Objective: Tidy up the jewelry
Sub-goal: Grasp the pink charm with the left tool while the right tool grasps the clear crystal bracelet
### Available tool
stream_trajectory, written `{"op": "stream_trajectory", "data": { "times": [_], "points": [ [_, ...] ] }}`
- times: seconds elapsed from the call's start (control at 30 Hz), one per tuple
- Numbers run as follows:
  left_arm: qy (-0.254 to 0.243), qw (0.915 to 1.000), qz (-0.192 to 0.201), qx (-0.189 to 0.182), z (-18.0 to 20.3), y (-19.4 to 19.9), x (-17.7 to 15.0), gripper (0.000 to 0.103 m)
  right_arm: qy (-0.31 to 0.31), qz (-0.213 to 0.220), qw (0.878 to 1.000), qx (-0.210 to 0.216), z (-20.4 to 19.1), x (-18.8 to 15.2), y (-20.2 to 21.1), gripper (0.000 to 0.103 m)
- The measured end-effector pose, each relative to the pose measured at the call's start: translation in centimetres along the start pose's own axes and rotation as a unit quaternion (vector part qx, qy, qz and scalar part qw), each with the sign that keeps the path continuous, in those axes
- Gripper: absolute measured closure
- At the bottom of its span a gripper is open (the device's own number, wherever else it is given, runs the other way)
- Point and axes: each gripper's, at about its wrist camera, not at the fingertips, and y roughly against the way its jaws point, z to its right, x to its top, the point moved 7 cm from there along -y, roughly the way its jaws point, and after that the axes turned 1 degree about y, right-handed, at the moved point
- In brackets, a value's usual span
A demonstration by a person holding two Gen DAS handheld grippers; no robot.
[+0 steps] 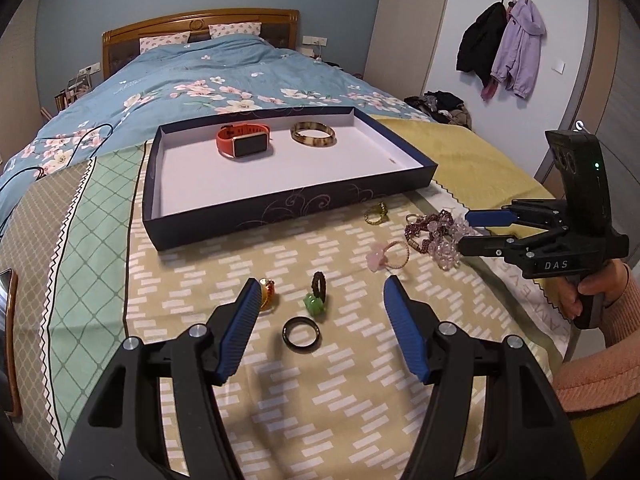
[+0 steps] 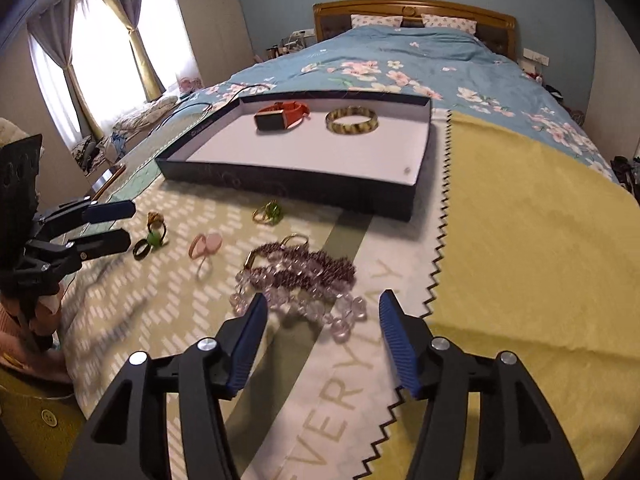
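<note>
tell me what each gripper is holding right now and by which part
Nothing is held. The left gripper stands open above the black ring; the right gripper stands open over the bead bracelets, pads clear of them.

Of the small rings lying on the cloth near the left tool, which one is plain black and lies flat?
The black ring, nearest the left tool. The green ring and the red-gold ring beside it are coloured.
</note>
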Motion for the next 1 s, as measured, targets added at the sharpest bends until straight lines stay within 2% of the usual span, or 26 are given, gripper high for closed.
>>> {"op": "stream_trajectory", "data": {
  "times": [0.03, 0.1, 0.13, 0.37, 0.7, 0.9, 1.0],
  "points": [
    [0.002, 1.0, -0.002, 0.0, -0.1, -0.1, -0.1, 0.04, 0.006, 0.0, 1.0, -0.004, -0.2, 0.0, -0.1, 0.057],
    [0.006, 1.0, -0.003, 0.002, -0.3, 0.0, -0.2, 0.04, 0.008, 0.0, 1.0, -0.004, -0.2, 0.0, -0.2, 0.079],
    [0.009, 0.9999, -0.004, 0.004, -0.5, -0.1, -0.3, 0.04, 0.004, 0.001, 1.0, 0.001, -0.1, 0.1, -0.1, 0.082],
    [0.009, 0.9999, -0.007, 0.005, -0.6, 0.0, -0.7, 0.04, -0.005, 0.03, 1.0, 0.005, -0.2, 1.0, 1.4, 0.088],
    [0.01, 0.9998, -0.013, 0.006, -0.7, -0.4, -0.7, 0.042, 0.0, 0.083, 0.996, 0.027, -1.7, 4.0, 4.3, 0.088],
    [0.012, 0.9998, -0.018, 0.003, -0.9, -0.6, -0.8, 0.053, -0.006, 0.097, 0.994, 0.04, -2.2, 4.9, 4.7, 0.088],
    [0.005, 0.9996, -0.027, 0.006, -0.7, -0.7, -1.1, 0.054, -0.008, 0.095, 0.994, 0.044, -2.4, 4.9, 4.3, 0.088]
  ]
}}
